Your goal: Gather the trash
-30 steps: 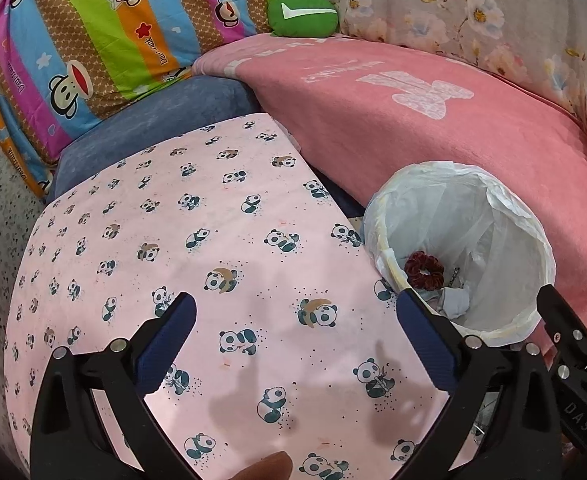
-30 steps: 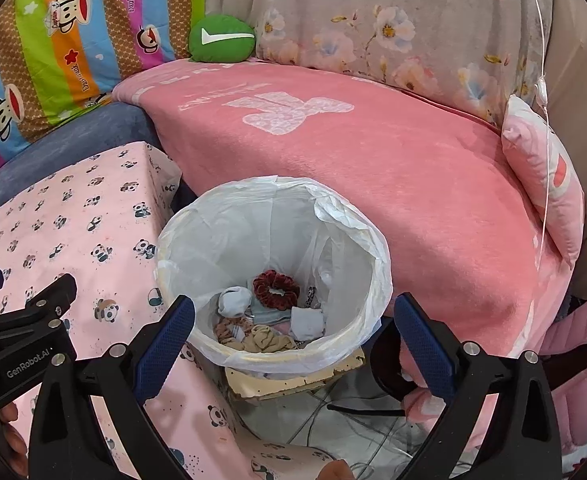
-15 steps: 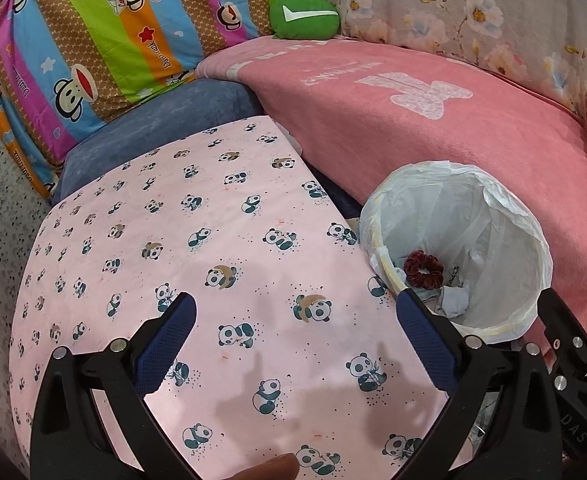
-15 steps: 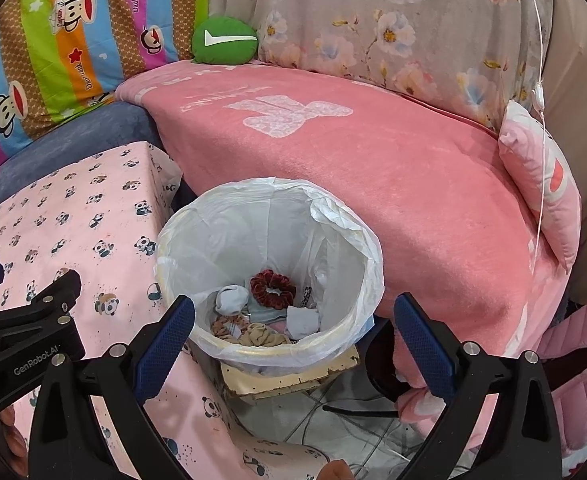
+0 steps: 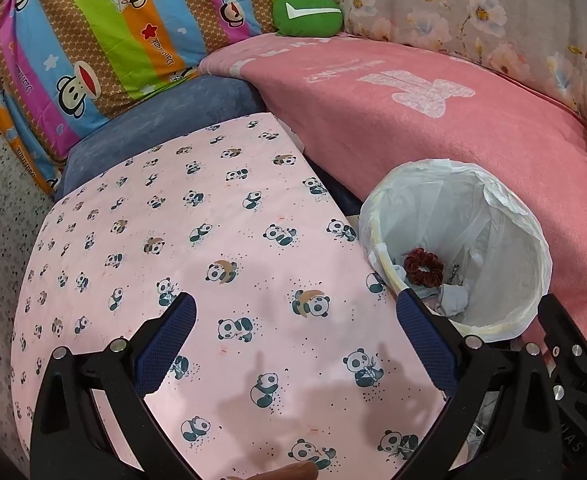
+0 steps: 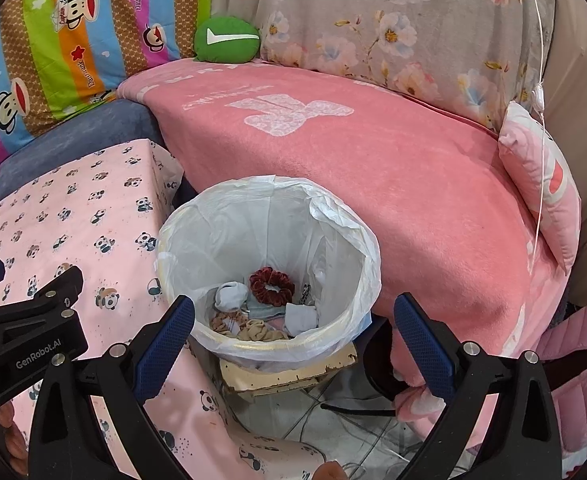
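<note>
A waste bin with a white plastic liner (image 6: 335,216) (image 5: 505,216) stands beside the table. Inside it lie a dark red scrunchie (image 6: 271,285) (image 5: 423,266), crumpled white tissues (image 6: 231,295) and beige cloth scraps (image 6: 253,330). My left gripper (image 5: 295,334) is open and empty above the pink panda-print tablecloth (image 5: 197,216), left of the bin. My right gripper (image 6: 293,334) is open and empty, held over the near rim of the bin. The left gripper's body (image 6: 25,336) shows at the left of the right wrist view.
A sofa under a pink blanket (image 6: 373,152) curves behind the bin, with a green cushion (image 6: 227,39), a striped monkey-print cover (image 5: 93,40) and a pink pillow (image 6: 541,184). A worn cream board (image 6: 289,372) and cables (image 6: 357,408) lie under the bin.
Both grippers have drawn back and up slightly, so bin and table look a little farther off. Both stay open and empty. The bin's contents have not moved.
</note>
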`<state>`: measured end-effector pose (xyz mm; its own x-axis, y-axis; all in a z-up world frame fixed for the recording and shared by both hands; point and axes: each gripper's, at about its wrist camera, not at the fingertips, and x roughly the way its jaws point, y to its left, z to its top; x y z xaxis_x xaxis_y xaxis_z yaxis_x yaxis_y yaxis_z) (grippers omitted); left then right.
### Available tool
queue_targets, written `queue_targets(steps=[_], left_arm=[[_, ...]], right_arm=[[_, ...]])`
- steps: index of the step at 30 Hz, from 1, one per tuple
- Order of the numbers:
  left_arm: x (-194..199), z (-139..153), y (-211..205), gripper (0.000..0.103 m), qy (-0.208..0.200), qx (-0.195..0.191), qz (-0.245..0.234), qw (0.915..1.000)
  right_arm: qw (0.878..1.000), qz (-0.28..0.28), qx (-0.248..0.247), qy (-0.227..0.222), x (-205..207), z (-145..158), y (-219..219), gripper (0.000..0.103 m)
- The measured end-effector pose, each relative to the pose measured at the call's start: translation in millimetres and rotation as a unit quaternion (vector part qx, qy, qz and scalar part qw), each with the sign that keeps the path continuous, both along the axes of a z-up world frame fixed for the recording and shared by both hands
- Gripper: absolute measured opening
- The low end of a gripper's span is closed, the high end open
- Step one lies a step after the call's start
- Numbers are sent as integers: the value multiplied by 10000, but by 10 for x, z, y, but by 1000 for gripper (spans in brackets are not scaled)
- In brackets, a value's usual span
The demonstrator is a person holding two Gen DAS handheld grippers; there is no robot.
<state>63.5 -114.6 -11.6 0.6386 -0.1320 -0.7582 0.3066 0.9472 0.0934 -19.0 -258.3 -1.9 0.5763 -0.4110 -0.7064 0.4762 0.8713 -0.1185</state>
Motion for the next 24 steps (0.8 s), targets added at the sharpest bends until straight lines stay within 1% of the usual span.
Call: queue_targets(steps=[14, 18, 24], left_arm=[[-29, 3, 26, 96, 154, -107, 106, 9998], [-59, 9, 24, 96, 78, -74, 138, 9998], [-71, 0, 21, 96, 82, -52, 138, 9999]], right_arm=[[10000, 12, -4, 13, -25, -11, 24, 96], [10000, 36, 1, 29, -54, -36, 39, 96], [10000, 67, -1, 40, -69, -40, 12, 96]])
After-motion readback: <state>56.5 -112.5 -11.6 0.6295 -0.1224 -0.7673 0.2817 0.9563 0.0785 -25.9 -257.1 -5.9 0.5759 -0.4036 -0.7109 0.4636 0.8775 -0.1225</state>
